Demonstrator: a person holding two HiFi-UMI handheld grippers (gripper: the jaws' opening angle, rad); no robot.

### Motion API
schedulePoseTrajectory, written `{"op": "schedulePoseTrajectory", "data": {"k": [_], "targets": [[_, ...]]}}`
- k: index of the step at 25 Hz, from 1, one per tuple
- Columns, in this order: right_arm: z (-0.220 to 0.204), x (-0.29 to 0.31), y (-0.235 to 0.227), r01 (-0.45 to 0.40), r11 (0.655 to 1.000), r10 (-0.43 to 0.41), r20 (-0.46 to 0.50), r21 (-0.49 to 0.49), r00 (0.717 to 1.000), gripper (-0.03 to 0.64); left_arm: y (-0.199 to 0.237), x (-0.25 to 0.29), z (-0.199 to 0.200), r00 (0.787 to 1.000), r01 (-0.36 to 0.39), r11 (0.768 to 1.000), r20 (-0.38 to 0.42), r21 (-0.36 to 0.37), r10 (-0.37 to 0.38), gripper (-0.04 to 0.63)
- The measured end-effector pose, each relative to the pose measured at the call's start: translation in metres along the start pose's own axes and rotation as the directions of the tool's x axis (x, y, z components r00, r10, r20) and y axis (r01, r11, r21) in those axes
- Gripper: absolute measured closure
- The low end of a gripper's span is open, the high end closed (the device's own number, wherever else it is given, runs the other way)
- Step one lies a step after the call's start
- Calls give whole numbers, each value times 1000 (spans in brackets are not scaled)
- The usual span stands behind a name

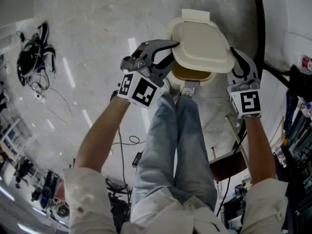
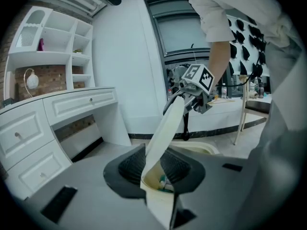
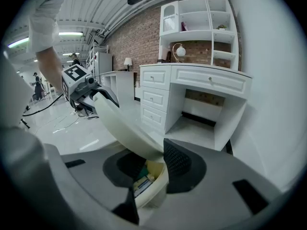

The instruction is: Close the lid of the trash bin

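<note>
The cream lid (image 1: 202, 43) of the trash bin (image 1: 195, 75) is tilted, partway down over the opening. My left gripper (image 1: 170, 50) clamps the lid's left edge and my right gripper (image 1: 234, 58) clamps its right edge. In the left gripper view the lid (image 2: 165, 128) runs between the dark pads of the left gripper (image 2: 153, 169), with the right gripper (image 2: 194, 87) at its far end. The right gripper view shows the lid (image 3: 122, 123) in the right gripper (image 3: 151, 164) and the left gripper (image 3: 81, 87) across from it. Rubbish (image 3: 141, 181) lies inside the bin.
The person's legs and shoes (image 1: 178, 130) stand right against the bin. A white desk with drawers (image 3: 206, 85) and shelves rises close beside it. Cables and a black device (image 1: 34, 57) lie on the floor at left. A dark-seated stool (image 1: 229, 165) is at the right.
</note>
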State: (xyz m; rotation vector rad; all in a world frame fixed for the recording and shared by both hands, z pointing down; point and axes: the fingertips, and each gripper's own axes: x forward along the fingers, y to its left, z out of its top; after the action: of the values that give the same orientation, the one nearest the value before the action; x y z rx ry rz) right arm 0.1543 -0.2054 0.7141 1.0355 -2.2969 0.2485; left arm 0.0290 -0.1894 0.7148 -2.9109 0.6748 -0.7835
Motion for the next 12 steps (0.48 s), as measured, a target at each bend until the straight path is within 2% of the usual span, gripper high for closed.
{"op": "schedulePoseTrajectory", "data": {"k": [12], "targets": [[-19, -1, 20, -52, 995, 49, -34, -90, 998, 468, -19, -2, -15, 999, 42, 998, -32, 36, -41, 479]]}}
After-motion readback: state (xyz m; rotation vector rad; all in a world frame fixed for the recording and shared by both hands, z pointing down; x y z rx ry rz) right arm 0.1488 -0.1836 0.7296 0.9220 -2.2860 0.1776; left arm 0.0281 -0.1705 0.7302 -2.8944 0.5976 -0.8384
